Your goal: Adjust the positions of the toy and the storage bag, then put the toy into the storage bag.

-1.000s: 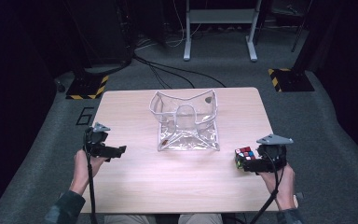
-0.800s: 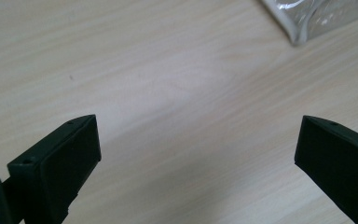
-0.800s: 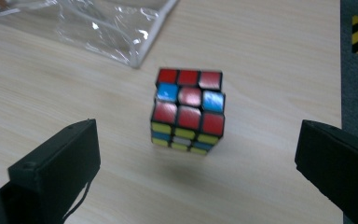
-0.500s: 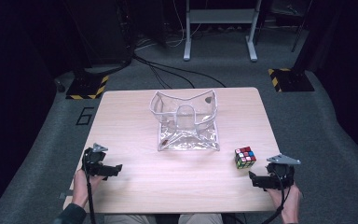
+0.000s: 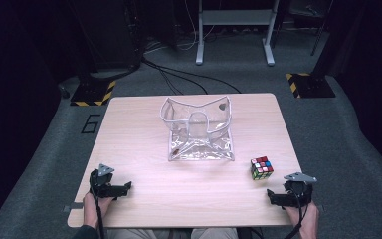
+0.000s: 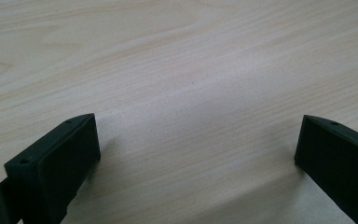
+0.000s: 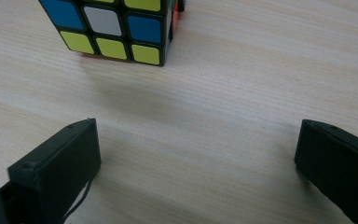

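Multicoloured plastic puzzle cube [image 5: 261,168] sits loose on the pale wooden worktop [image 5: 189,199], just right-front of the clear plastic pouch [image 5: 199,129], so I'd guess square up the wide-open right hand-held gripper [image 5: 277,198] first; left hand-held gripper [image 5: 119,189] is wide too, holding nothing.

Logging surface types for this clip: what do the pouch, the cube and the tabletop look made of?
Pouch: clear, glossy soft plastic, likely vinyl; see-through, creased, with pale edging. Cube: black hard plastic with coloured tiles or stickers, faintly shiny. Table: pale wood-grain top with matte sheen, possibly laminate.
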